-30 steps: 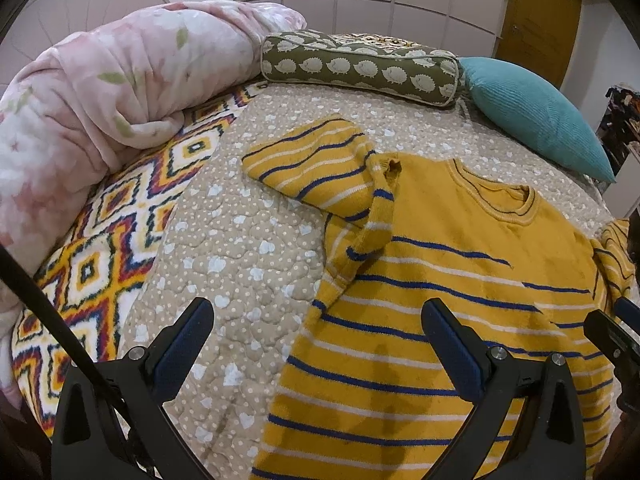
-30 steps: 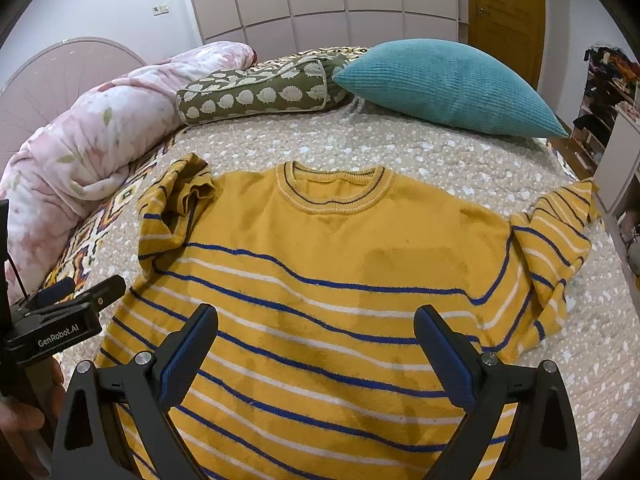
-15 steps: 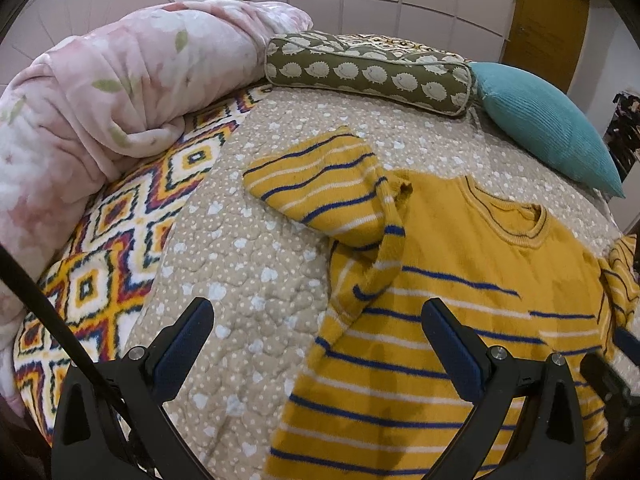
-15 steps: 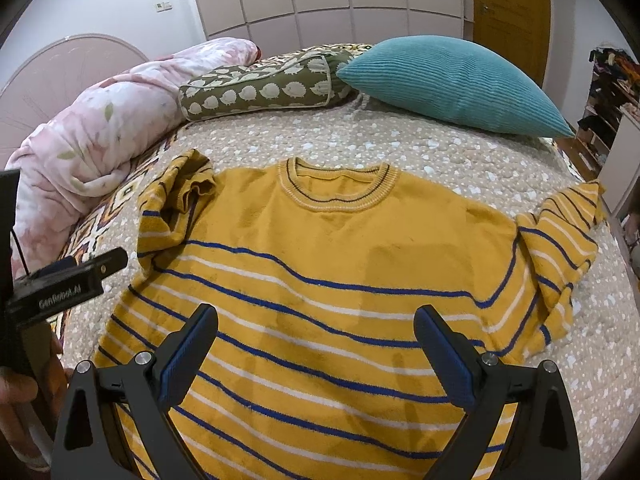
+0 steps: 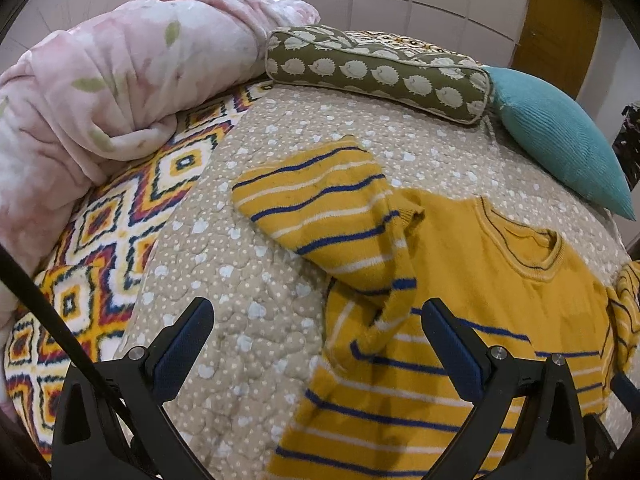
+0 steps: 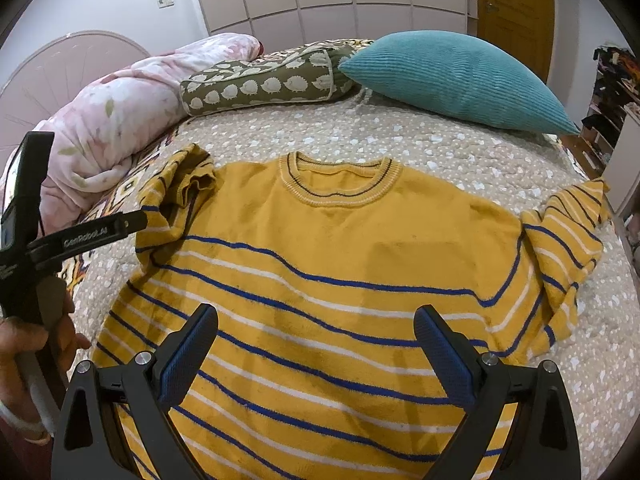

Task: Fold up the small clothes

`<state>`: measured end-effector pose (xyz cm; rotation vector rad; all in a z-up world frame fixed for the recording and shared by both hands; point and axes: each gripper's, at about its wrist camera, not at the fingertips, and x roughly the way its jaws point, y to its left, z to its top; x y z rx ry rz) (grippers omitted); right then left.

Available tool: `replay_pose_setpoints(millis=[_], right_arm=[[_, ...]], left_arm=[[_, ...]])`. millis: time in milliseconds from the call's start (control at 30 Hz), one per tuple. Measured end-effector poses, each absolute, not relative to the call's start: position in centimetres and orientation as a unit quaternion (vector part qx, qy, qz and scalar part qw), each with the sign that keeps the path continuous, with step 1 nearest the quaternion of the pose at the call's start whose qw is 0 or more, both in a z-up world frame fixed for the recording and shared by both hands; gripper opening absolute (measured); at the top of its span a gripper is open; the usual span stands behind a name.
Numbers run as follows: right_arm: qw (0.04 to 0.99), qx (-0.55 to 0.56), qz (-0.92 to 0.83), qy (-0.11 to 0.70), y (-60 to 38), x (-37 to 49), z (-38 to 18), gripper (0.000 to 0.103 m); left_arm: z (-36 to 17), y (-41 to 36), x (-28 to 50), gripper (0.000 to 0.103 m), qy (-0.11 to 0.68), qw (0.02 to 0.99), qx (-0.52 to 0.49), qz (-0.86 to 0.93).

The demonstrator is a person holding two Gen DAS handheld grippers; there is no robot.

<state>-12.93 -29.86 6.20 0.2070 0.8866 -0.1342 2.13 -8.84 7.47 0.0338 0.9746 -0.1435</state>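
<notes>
Flat on the quilted bedspread (image 6: 460, 148) lies a soft, limp yellow striped sweater (image 6: 332, 260), best pinched at a sleeve cuff (image 5: 304, 184), both left gripper (image 5: 320, 344) and right gripper (image 6: 316, 344) spread apart, empty.

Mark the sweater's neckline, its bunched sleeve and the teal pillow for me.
neckline (image 6: 340, 184): right wrist view, ribbed collar band.
bunched sleeve (image 5: 316, 204): left wrist view, striped mid-sleeve.
teal pillow (image 6: 452, 76): right wrist view, centre of ribbed face.

Yellow blue-striped sweater (image 6: 328, 280) lies flat on bed, both sleeves crumpled
</notes>
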Motion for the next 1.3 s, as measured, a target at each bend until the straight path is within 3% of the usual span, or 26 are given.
replay_pose_setpoints(millis=[300, 467, 867, 933, 1000, 1033, 1067, 1300], right_arm=[[0.894, 0.103, -0.055, 0.433, -29.3, -12.7, 5.7, 0.100], [0.892, 0.107, -0.052, 0.436, -29.3, -12.4, 5.6, 0.100], [0.893, 0.102, -0.054, 0.435, -29.5, -12.4, 5.8, 0.100], [0.892, 0.110, -0.056, 0.436, -30.0, -12.5, 5.6, 0.100], [0.890, 0.119, -0.056, 0.437, -30.4, -12.6, 5.4, 0.100], [0.889, 0.122, -0.056, 0.438, -30.5, -12.6, 5.4, 0.100], [0.889, 0.123, -0.056, 0.438, -30.6, -12.6, 5.3, 0.100], [0.889, 0.125, -0.051, 0.438, -30.5, -12.0, 5.2, 0.100]], left_arm=[[6.3, -5.4, 4.2, 0.103, 0.470, 0.882, 0.039, 0.003], [6.9, -4.4, 3.4, 0.103, 0.475, 0.880, 0.000, -0.029], [8.9, -10.3, 3.9, 0.100, 0.455, 0.886, 0.008, -0.089], [8.1, -11.0, 4.8, 0.070, 0.462, 0.881, 0.014, -0.098], [6.9, -11.1, 6.1, 0.020, 0.491, 0.865, 0.016, -0.097], [6.3, -10.8, 6.6, 0.011, 0.505, 0.857, 0.004, -0.101], [6.0, -10.3, 6.7, 0.006, 0.513, 0.853, -0.004, -0.101], [7.3, -5.5, 4.1, 0.006, 0.473, 0.877, 0.005, -0.085]])
